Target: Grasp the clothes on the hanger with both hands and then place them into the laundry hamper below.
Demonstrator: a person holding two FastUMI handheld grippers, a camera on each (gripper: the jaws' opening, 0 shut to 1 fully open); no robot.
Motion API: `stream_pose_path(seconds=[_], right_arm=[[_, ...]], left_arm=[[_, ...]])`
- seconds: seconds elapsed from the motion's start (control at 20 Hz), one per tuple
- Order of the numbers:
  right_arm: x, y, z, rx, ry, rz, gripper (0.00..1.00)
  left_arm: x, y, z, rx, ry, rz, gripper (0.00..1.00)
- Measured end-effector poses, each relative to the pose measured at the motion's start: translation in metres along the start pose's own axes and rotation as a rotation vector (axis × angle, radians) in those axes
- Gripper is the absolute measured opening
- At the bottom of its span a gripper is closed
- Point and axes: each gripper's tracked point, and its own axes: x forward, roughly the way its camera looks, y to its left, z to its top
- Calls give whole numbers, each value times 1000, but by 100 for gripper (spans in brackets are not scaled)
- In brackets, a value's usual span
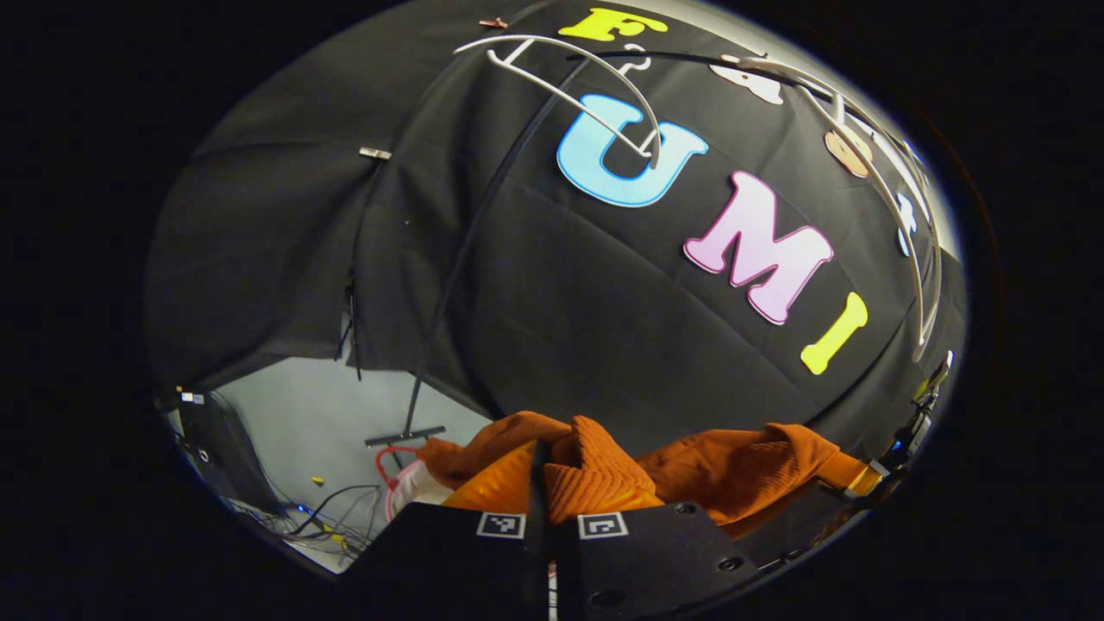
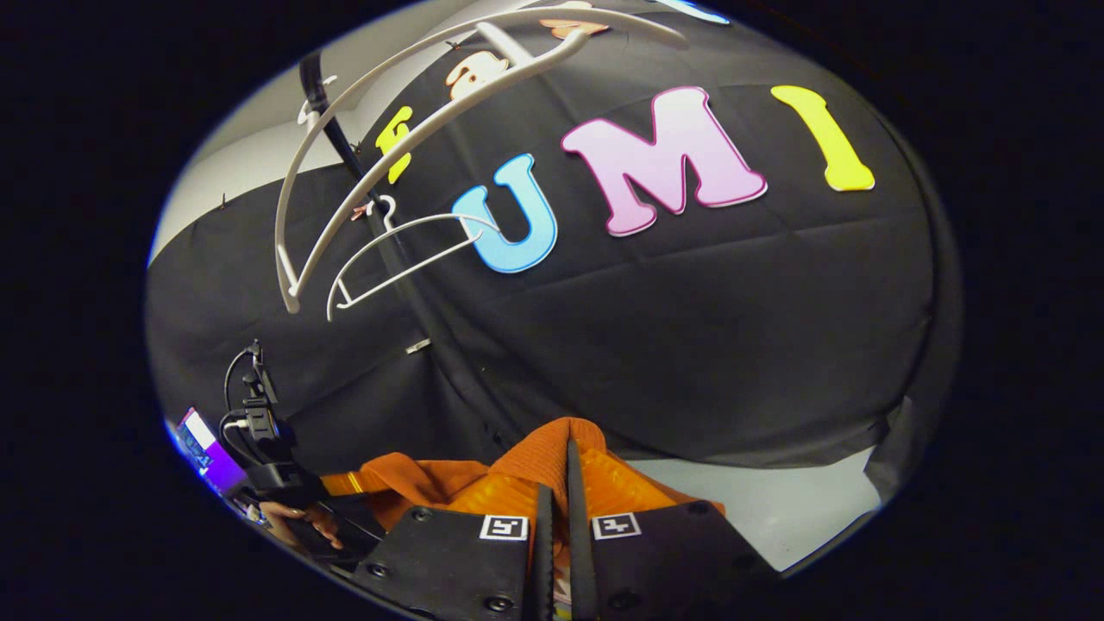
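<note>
An orange ribbed garment point(image 1: 604, 479) bunches at the bottom of the left gripper view, with my left gripper point(image 1: 542, 470) shut on a fold of it. In the right gripper view the same orange garment point(image 2: 535, 470) rises around my right gripper point(image 2: 556, 483), whose fingers are pressed together on the cloth. Bare white hangers point(image 1: 569, 86) hang on the black rail above, off the garment; two of these hangers point(image 2: 405, 237) also hang at upper left in the right gripper view. A white hamper with a red rim point(image 1: 405, 479) sits low on the floor at left.
A black rack pole point(image 1: 466, 259) runs down to a foot on the pale floor. Cables and a dark box point(image 1: 285, 509) lie at lower left. In the right gripper view the other gripper and a hand holding it point(image 2: 285, 500) are at lower left.
</note>
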Motion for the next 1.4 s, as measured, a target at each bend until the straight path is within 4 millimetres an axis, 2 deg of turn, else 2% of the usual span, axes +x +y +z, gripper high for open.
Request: stream_pose_path(seconds=[0.15,0.25,0.4,0.65,0.9,0.95,1.0,1.05,1.15,1.25,1.3,1.4], right_arm=[[0,18,-25,14,50,5,13],[1,26,-28,34,59,9,13],[10,24,-46,-8,119,-30,12],[16,25,-73,-52,208,-41,12],[17,16,-83,-67,243,-54,12],[15,10,-84,-80,259,-73,20],[14,2,-87,-96,274,-97,7],[11,-4,-87,-117,284,-119,25],[8,-20,-88,-179,289,-171,61],[4,-25,-81,-213,270,-192,97],[0,-28,-79,-219,268,-198,97],[1,-29,-74,-224,260,-205,98]], left_arm=[[3,-26,-15,21,39,-36,8],[6,-44,-18,55,41,-62,8],[10,-59,-26,96,65,-69,9],[17,-61,-55,152,147,-51,9],[21,-53,-63,136,165,-29,11],[23,-47,-64,132,171,-13,12],[24,-42,-68,138,179,7,13],[24,-34,-70,150,187,36,14],[31,-14,-74,195,192,106,55],[25,-13,-65,187,168,98,95],[23,-19,-58,165,155,78,92],[23,-21,-51,140,138,66,95]])
